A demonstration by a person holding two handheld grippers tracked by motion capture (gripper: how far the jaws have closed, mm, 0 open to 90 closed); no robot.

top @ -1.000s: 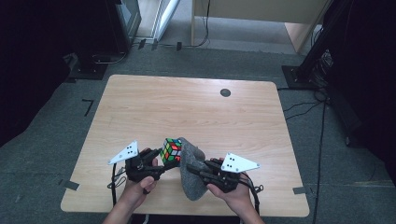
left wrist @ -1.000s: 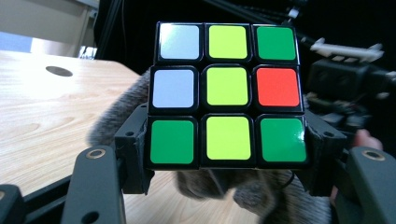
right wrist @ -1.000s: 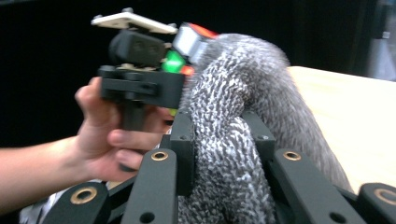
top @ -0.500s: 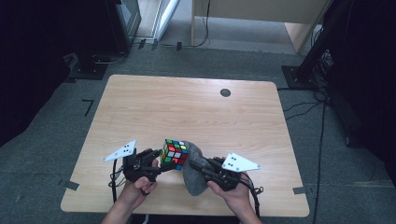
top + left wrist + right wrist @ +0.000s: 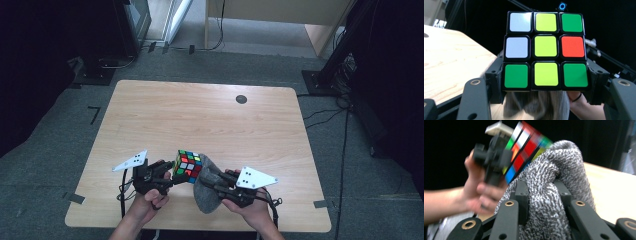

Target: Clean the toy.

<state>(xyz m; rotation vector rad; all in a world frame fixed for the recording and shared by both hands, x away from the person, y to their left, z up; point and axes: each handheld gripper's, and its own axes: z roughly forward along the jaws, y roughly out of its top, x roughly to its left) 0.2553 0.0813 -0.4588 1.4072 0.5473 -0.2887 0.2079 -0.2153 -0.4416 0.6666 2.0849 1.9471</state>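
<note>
While the left gripper (image 5: 167, 176) keeps its fingers clamped on the puzzle cube (image 5: 188, 166), the right gripper (image 5: 212, 181) has its fingers closed on a bunched grey knit cloth (image 5: 205, 192), with the cloth's top pressed up against the cube's right side. Change over the last second: cube has come a little to the left and is now tilted, one corner up; the cloth has ridden up with it. Hands barely shifted. My read: this is a wipe of the cube, mid-stroke, with the left hand turning a fresh face toward the cloth. Cube sits above the near edge of the desk (image 5: 210, 115), between the two hands, off the surface as far as I can tell. Left gripper view shows one face square-on (image 5: 545, 50): two white, three yellow down the middle, three green, one red. Right gripper view has the knit fabric (image 5: 551, 195) wedged between both fingers, cube blurred behind. No brand, label or readable writing anywhere; the small dark disc (image 5: 241, 99) on the far desk is unmarked.
</note>
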